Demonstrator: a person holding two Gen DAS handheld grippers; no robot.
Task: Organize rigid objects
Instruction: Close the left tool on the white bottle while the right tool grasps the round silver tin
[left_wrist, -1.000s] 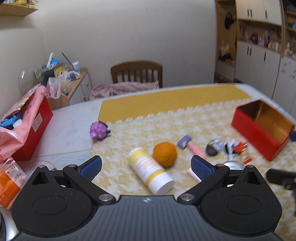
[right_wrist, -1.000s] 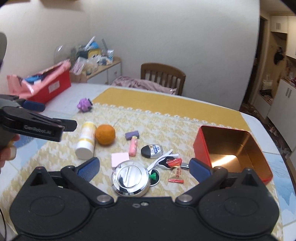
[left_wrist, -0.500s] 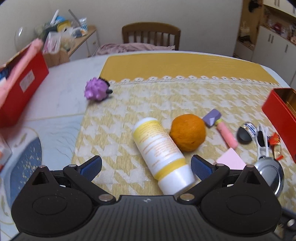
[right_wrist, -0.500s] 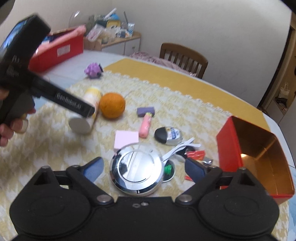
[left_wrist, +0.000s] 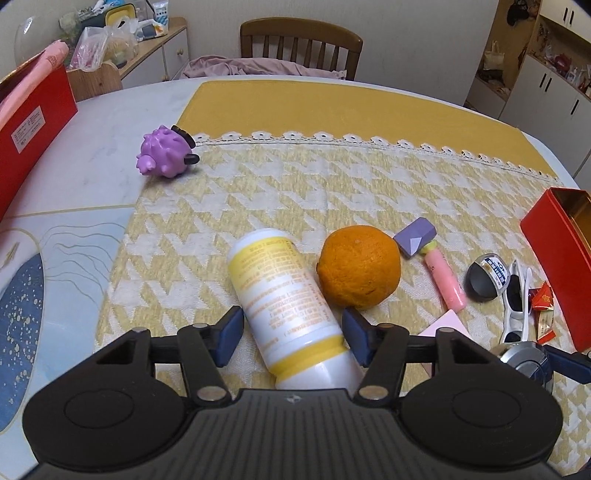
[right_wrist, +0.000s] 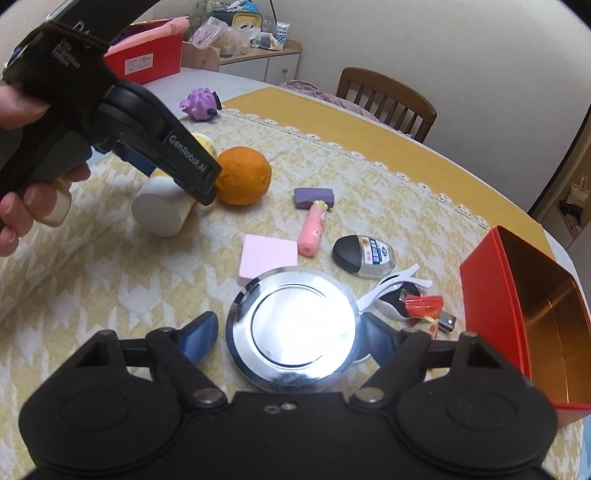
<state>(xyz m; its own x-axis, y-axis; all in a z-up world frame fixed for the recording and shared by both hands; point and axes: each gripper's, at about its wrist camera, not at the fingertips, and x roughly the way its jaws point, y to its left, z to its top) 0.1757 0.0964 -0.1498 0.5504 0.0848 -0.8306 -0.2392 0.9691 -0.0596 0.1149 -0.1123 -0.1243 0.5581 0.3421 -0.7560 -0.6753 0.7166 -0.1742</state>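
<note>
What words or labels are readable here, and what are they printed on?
"GenRobot.AI": on the left gripper, along its finger.
"Data Acquisition System", partly legible: on that gripper's body.
Bottle: orange print, too blurred to read.
Small black case: blue label, too small to read.
Red box: white sticker, unreadable.

Around the one ripe orange fruit (right_wrist: 242, 175) on the bench: one white-and-yellow plastic bottle (left_wrist: 284, 302), one purple spiky toy (left_wrist: 166, 157), one pink toy hammer (right_wrist: 314, 218), one pink notepad (right_wrist: 267, 254), one round chrome lid (right_wrist: 295, 325), one open red tin box (right_wrist: 491, 295).
</note>
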